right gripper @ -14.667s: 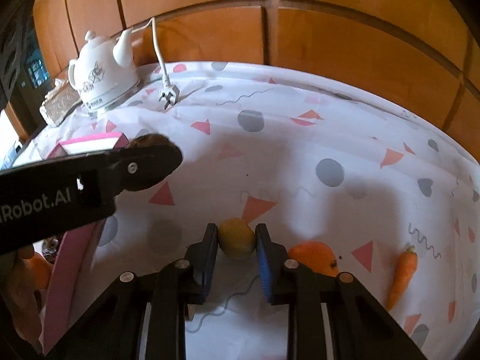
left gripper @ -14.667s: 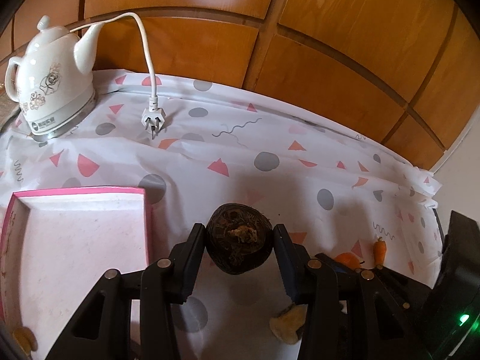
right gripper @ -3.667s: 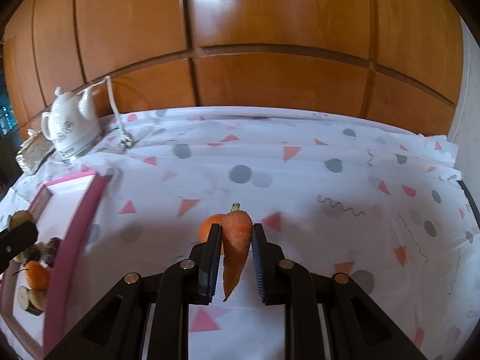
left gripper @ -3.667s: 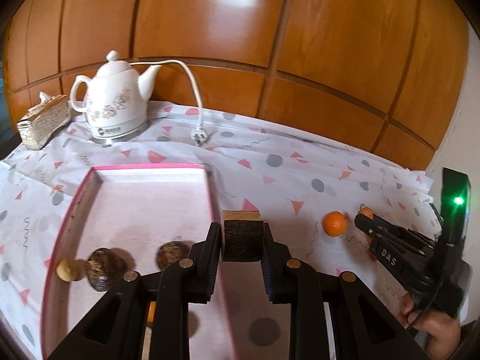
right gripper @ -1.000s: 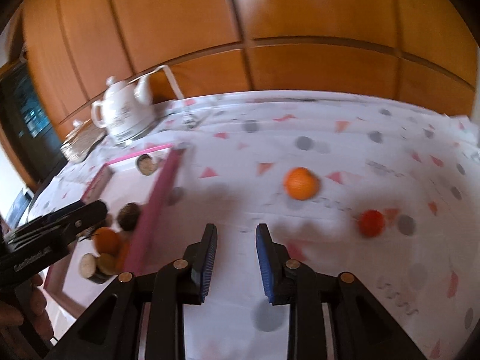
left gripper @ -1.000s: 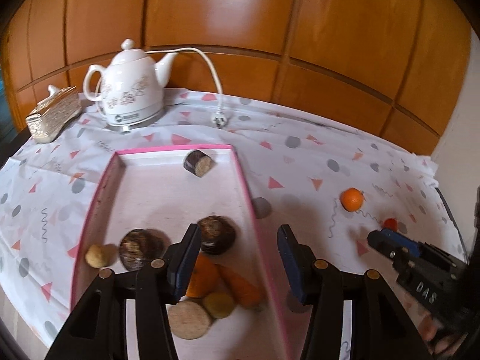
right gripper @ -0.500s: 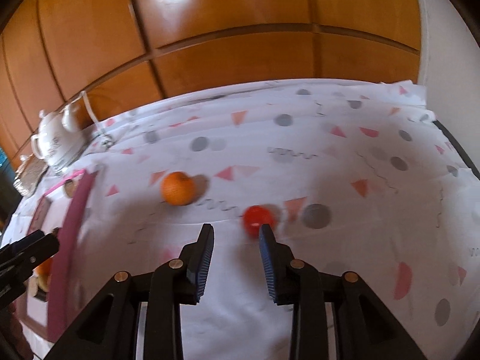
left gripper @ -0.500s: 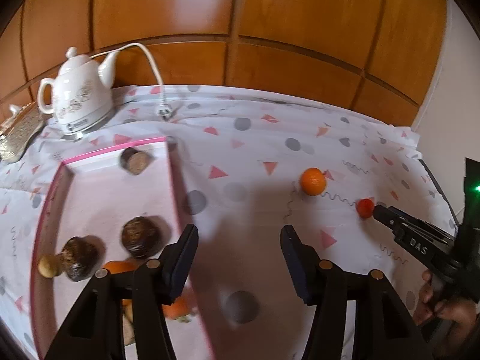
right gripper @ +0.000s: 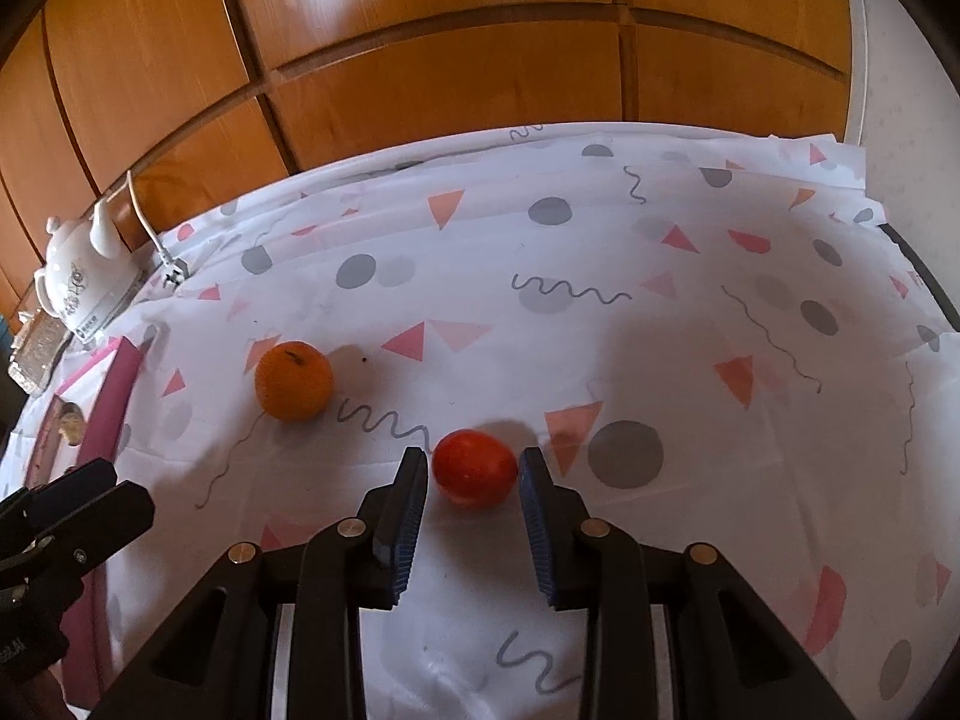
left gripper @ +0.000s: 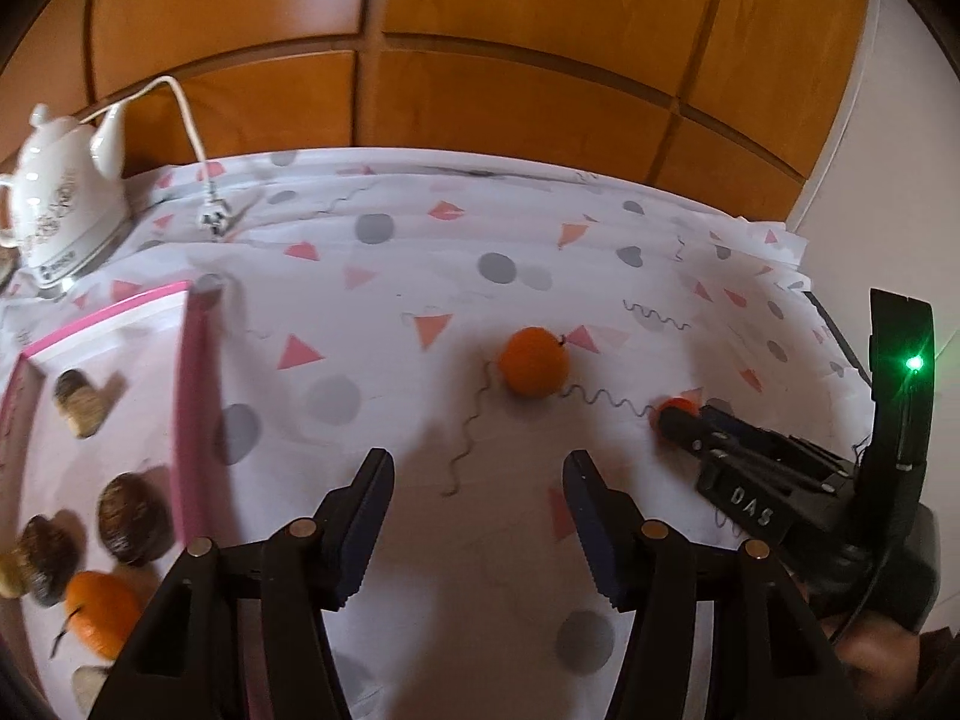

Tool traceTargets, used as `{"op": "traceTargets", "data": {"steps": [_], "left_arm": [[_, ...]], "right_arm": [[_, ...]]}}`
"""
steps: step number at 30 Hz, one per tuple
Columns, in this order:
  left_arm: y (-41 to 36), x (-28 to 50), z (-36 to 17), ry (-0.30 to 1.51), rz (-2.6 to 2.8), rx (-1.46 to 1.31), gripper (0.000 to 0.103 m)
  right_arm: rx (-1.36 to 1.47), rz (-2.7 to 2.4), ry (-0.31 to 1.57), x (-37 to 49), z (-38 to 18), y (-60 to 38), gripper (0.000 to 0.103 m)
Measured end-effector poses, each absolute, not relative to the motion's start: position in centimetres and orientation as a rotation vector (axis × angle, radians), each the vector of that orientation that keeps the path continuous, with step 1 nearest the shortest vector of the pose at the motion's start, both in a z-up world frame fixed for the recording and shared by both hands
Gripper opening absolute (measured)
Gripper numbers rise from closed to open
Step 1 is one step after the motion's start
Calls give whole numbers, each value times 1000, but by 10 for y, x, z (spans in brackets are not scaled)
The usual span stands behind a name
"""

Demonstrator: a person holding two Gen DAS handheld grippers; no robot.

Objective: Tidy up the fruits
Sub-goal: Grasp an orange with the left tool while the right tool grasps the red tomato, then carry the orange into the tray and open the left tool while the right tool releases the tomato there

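Observation:
An orange [left gripper: 534,361] lies on the patterned tablecloth, ahead of my open, empty left gripper [left gripper: 477,483]; it also shows in the right wrist view [right gripper: 293,381]. A small red tomato [right gripper: 475,467] lies on the cloth between the fingers of my open right gripper [right gripper: 474,480], with small gaps on both sides. In the left wrist view the tomato [left gripper: 678,405] peeks out behind the right gripper [left gripper: 690,429]. The pink-rimmed tray [left gripper: 191,396] at the left holds dark brown fruits [left gripper: 127,519], another orange [left gripper: 99,612] and a sliced piece [left gripper: 78,403].
A white kettle [left gripper: 57,204] with its cord and plug [left gripper: 211,219] stands at the back left by the wooden wall panels. The tray's rim [right gripper: 111,402] and kettle [right gripper: 78,276] also show at the left of the right wrist view. The cloth's right edge drops off.
My right gripper has moved forward so the tomato now sits between its open fingers. My left gripper has swung right, off the tray and toward the orange.

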State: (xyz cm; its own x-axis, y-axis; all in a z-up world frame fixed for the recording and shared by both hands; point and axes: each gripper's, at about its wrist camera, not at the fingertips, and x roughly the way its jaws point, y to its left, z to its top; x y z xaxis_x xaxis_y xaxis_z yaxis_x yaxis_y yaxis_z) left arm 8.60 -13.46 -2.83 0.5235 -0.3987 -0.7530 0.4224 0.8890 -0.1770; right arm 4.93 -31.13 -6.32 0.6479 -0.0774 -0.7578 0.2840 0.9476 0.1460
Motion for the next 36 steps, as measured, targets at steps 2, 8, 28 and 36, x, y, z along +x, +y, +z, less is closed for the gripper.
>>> {"op": "traceTargets", "data": {"steps": [2,8,28,36], "left_arm": [[-142,91,-31,908,-501,19,60],[-163,107,-38,913,-522,28,60],[-198,148,-66,934,-523,60,39],[-179,125,-53,901,-491,67,39]], "right_arm": [[252,-208,840,52,-65,-311,31],[228,-215,826,54,-65,-310,30],[267,-216,847,59,-71,-315,29],[248,-212,847,57,-71,-312,29]]}}
